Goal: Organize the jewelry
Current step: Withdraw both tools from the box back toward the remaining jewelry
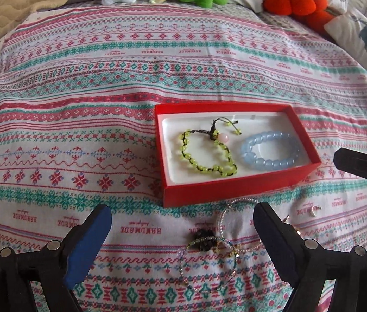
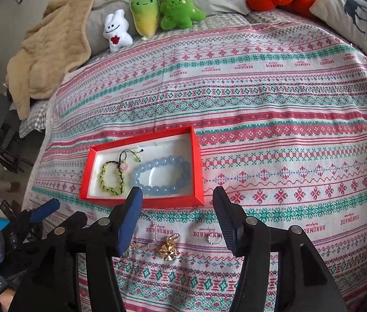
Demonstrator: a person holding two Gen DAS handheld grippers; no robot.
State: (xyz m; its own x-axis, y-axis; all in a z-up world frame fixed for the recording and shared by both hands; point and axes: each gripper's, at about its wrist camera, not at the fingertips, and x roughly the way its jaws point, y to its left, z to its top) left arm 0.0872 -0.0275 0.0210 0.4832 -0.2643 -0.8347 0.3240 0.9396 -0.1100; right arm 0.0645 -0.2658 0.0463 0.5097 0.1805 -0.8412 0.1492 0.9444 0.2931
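The left gripper (image 1: 182,236) is hanging spread and empty over the tangled loose jewelry (image 1: 209,249) at six o'clock of the red box (image 1: 235,193). The right gripper (image 2: 177,215), also parted and empty, is hovering over the gold earring (image 2: 169,249). Tangled strands are likely risking several pieces lifting together and dropping outside.

The right gripper (image 2: 177,218) hangs over the patterned bedspread (image 2: 274,119), fingers (image 2: 131,221) apart and empty. Between them, at six o'clock, lies a gold charm (image 2: 169,250) – a small ring (image 2: 214,239) just beside it. At eleven o'clock the red box (image 2: 141,202) holds a green bracelet (image 2: 110,174) and a blue bracelet (image 2: 161,175).
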